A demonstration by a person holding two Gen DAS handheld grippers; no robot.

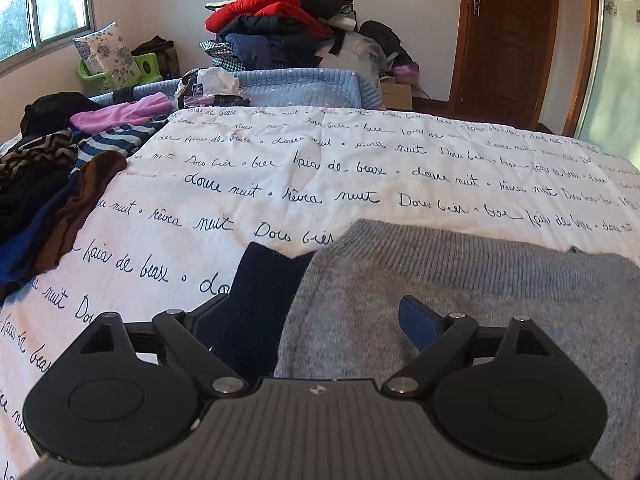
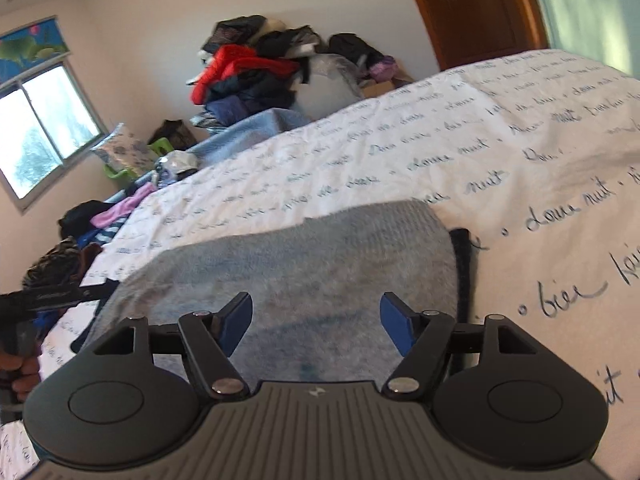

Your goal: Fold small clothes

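Observation:
A grey knit garment (image 1: 460,300) lies flat on the white bedspread with script writing (image 1: 320,168), over a dark navy garment (image 1: 256,292) that sticks out at its left edge. My left gripper (image 1: 316,312) is open just above the grey garment's left edge; its left finger is hidden against the navy cloth. In the right wrist view the grey garment (image 2: 300,264) fills the middle, with the navy edge (image 2: 464,264) showing at its right. My right gripper (image 2: 316,320) is open and empty above it. The left gripper (image 2: 52,300) shows at the far left.
A pile of unfolded clothes (image 1: 60,184) lies along the bed's left side. A large heap of clothes (image 1: 288,20) stands against the far wall, with a blue quilted cot (image 1: 304,88) before it. A wooden door (image 1: 508,36) is at the right, a window (image 1: 40,4) at the left.

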